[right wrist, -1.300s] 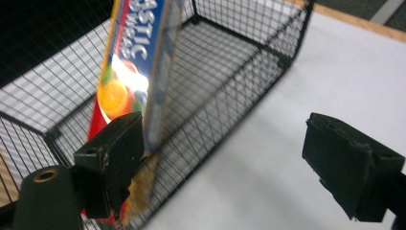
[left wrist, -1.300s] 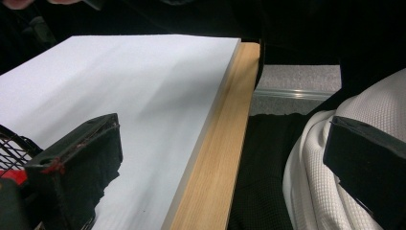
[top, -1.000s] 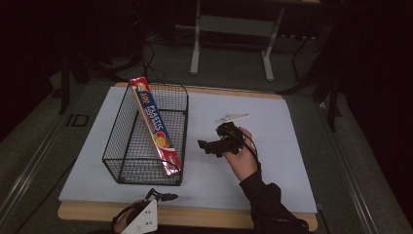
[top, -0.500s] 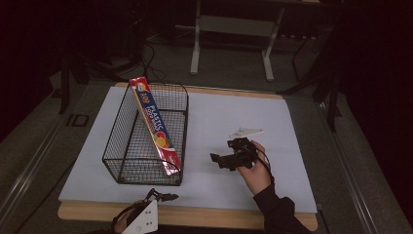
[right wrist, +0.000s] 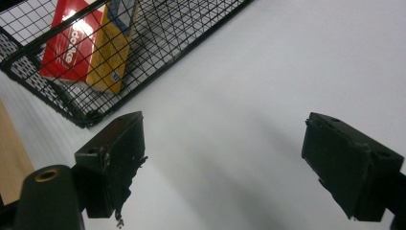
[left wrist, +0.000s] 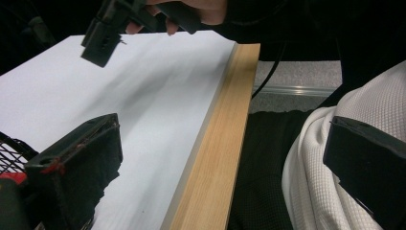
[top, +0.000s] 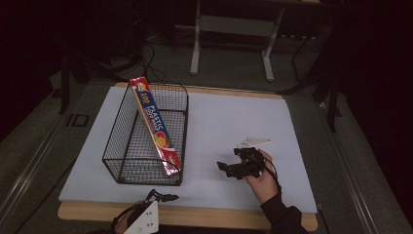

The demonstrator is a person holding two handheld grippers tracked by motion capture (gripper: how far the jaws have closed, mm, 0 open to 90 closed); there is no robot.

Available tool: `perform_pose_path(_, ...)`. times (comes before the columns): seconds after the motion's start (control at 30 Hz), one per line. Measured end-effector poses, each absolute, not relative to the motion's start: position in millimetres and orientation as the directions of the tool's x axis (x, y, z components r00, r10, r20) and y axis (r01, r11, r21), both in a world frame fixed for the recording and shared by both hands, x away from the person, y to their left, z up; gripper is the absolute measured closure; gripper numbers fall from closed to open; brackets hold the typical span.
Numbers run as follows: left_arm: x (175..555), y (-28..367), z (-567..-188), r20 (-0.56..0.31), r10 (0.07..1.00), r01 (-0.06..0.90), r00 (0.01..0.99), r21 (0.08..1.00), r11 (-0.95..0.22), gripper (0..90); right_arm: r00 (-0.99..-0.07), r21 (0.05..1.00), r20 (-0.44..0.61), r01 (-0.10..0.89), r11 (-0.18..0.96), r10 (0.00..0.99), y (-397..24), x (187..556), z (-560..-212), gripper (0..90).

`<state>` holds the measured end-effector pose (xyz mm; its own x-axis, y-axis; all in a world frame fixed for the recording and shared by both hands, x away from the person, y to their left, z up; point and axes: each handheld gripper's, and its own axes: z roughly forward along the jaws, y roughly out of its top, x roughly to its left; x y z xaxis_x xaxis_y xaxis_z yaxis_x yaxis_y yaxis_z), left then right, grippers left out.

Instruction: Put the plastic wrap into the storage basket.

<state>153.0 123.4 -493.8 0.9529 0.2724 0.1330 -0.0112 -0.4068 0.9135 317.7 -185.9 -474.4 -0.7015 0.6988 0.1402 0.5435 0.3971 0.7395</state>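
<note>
Two grippers were in play, and the basket [top: 146, 141] is the easiest thing to place everything by. It's a black wire one sitting on the white mat [top: 229, 117], toward the mat's left side. A long box [top: 157, 127] was inside it, leaning slantwise with its upper end poking over the far rim and its lower end down by the near right corner. Through the mesh in the right gripper view you could see the box's red and yellow end [right wrist: 88, 43].

Right gripper [top: 233, 168] was to the right of the basket, near its front corner but clearly apart from it, low over the bare mat. Jaws were spread wide with nothing between them, just white mat showing in the gap [right wrist: 225, 158]. A hand [top: 263, 178] was wrapped round the back of it, dark sleeve behind.

Left gripper [top: 168, 198] sat just in front of the basket, out at the wooden table edge [top: 219, 217]. Also gaping wide and holding nothing; one jaw hung over the mat right by the basket's corner, the other over a white garment [left wrist: 316, 158] off the table's edge.
</note>
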Motion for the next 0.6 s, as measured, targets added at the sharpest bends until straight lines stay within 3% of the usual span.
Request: perform_pose_path(0.6,152.5,124.1,-493.4,0.136,0.275,-0.013,0.952,0.914,-0.405,0.1,-0.708,0.768,0.104,0.503,0.396,0.699,-195.7,310.1,-482.4,14.5)
